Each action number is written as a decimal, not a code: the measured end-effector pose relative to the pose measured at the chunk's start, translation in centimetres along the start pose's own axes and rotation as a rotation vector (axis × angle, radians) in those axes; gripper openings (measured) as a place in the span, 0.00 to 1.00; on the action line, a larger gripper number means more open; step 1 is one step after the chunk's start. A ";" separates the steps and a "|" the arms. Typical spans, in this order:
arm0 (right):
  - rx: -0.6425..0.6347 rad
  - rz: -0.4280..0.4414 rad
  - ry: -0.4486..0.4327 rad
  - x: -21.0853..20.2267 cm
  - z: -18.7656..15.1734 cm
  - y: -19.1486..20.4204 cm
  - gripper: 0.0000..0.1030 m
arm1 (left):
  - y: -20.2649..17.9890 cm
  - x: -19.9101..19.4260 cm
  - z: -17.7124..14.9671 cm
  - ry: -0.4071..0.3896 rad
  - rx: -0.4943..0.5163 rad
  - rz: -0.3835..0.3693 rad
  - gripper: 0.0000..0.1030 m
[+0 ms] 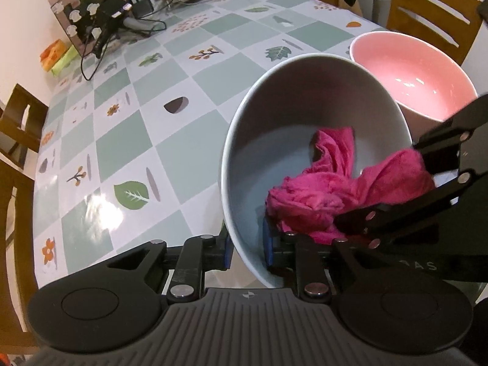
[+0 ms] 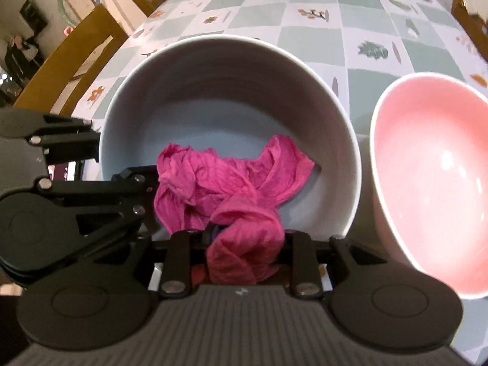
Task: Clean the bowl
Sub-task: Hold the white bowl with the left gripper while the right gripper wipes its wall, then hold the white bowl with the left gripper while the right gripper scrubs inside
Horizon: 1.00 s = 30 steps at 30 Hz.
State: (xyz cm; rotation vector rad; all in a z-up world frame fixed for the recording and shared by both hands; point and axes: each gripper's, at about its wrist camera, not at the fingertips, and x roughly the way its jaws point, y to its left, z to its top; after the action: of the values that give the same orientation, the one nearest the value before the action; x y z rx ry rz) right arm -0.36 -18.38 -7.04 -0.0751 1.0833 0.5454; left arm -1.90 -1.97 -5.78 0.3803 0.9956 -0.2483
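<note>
Left wrist view: left hand-held gripper [image 1: 247,250] pinches the grey bowl's [image 1: 274,116] near rim, tilting it over the bench [image 1: 128,140] edge. Right hand-held gripper [image 2: 244,244] clamps the cloth [image 2: 225,183] inside. Hard wiping could slip the rim free, or knock the pink bowl [image 2: 427,167] just beside.

Your grey bowl [image 1: 292,116] is tipped up on edge, its near rim pinched between the left jaws, one finger inside and one outside. The crumpled magenta cloth [image 2: 231,195] lies in its bottom, one bunched end caught between the right jaws and the rest spread just ahead of them against the inner wall.
</note>
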 end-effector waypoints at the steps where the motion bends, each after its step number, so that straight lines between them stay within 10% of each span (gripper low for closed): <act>1: -0.063 -0.052 -0.016 -0.3 -0.2 0.8 0.27 | 0.0 0.0 0.0 0.002 0.003 0.000 0.22; 14: -0.889 -0.586 -0.198 -1.4 -4.0 6.6 0.26 | -0.8 -0.3 -0.1 -0.011 0.069 0.017 0.24; 30: -0.593 -0.395 -0.062 0.2 -1.8 6.2 0.29 | -0.2 0.1 0.0 0.007 0.000 -0.024 0.37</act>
State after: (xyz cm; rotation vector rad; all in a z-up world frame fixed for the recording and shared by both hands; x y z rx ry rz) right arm -4.58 -13.52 -6.77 -0.7693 0.7883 0.4894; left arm -1.98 -2.16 -5.89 0.3694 1.0077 -0.2688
